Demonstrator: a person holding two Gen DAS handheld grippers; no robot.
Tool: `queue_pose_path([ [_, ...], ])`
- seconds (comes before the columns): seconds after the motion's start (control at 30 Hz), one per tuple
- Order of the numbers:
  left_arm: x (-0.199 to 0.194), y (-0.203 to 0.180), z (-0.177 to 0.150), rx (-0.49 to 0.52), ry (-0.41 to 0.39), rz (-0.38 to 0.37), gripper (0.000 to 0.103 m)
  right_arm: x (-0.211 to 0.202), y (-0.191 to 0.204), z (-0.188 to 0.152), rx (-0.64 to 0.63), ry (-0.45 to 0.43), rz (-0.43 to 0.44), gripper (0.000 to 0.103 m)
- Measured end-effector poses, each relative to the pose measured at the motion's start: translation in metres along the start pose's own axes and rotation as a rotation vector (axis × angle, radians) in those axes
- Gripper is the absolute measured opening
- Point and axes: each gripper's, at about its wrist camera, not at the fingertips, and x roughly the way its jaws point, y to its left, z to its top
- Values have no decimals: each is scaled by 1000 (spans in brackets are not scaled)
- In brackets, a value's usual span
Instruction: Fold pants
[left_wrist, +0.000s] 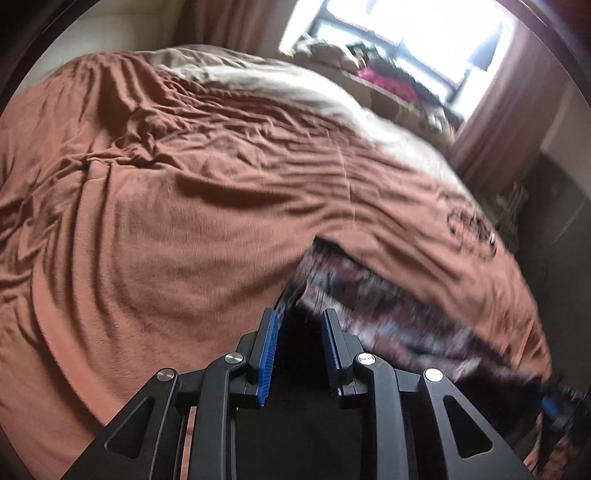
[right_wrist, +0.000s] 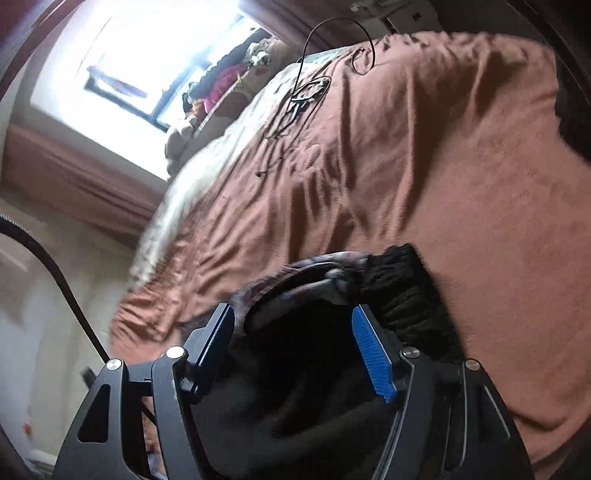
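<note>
Left wrist view. The left gripper (left_wrist: 298, 319) points down at a bed covered by a wrinkled rust-brown fleece blanket (left_wrist: 166, 221). Its jaws stand partly open with a narrow gap; no cloth is pressed between the blue ribbed pads (left_wrist: 269, 354), so it holds nothing. The dark patterned fabric pants (left_wrist: 369, 295) lie on the blanket from the fingertips out toward 4 o'clock, with one end just beyond the tips. A blanket fold overlaps their upper edge. Judged from this heap, the pants have been set down in a rough bundle; a clean, flat fold is not visible, and squaring and smoothing remain to be done. Motion blur hides the print and edges of the pants. At 4 o'clock near the rim a blurred blue-and-black shape may be the other tool; that is uncertain.

Right wrist view. The right gripper (right_wrist: 293, 312) has its jaws wide apart. The pants (right_wrist: 306, 277) bunch directly ahead of and between the fingers, with a black ribbed waistband or cuff (right_wrist: 402, 280) at 1 o'clock of the tips. The pads do not press on the cloth, so nothing is gripped. The area below the tips is in deep shadow; the number of layers lying there cannot be determined. A thin black cable (right_wrist: 306, 88) lies on the blanket at 12 o'clock. The bright window (right_wrist: 147, 62) at 10 o'clock is overexposed.
</note>
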Motion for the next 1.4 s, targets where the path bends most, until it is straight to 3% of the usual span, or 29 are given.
queue_pose_path([
  [0.27,36,-18,-21,221,142,71,28,-4,15,-2,-249,52,-230,65],
  [0.37,51,-23,-23,257,171,102,38,0,17,-3,-288,85,-273,65],
  [0.43,61,-25,-21,274,170,121,43,5,18,-3,-285,109,-286,65],
  [0.67,86,-35,-6,314,164,151,43,28,15,7,-284,170,-286,65],
  [1.07,114,-56,12,376,134,118,43,54,27,6,-400,120,-271,65],
  [1.1,116,-58,12,387,133,117,43,55,28,5,-408,115,-279,61],
  [1.17,119,-62,12,411,133,127,43,57,28,3,-424,112,-304,45],
  [1.27,123,-63,10,425,135,136,42,58,29,2,-432,110,-315,36],
  [1.3,122,-62,11,420,129,133,39,59,29,2,-434,108,-317,31],
  [1.37,119,-61,12,414,122,138,1,56,33,2,-442,102,-308,16],
  [1.4,116,-58,15,392,127,128,1,55,35,2,-443,99,-305,14],
])
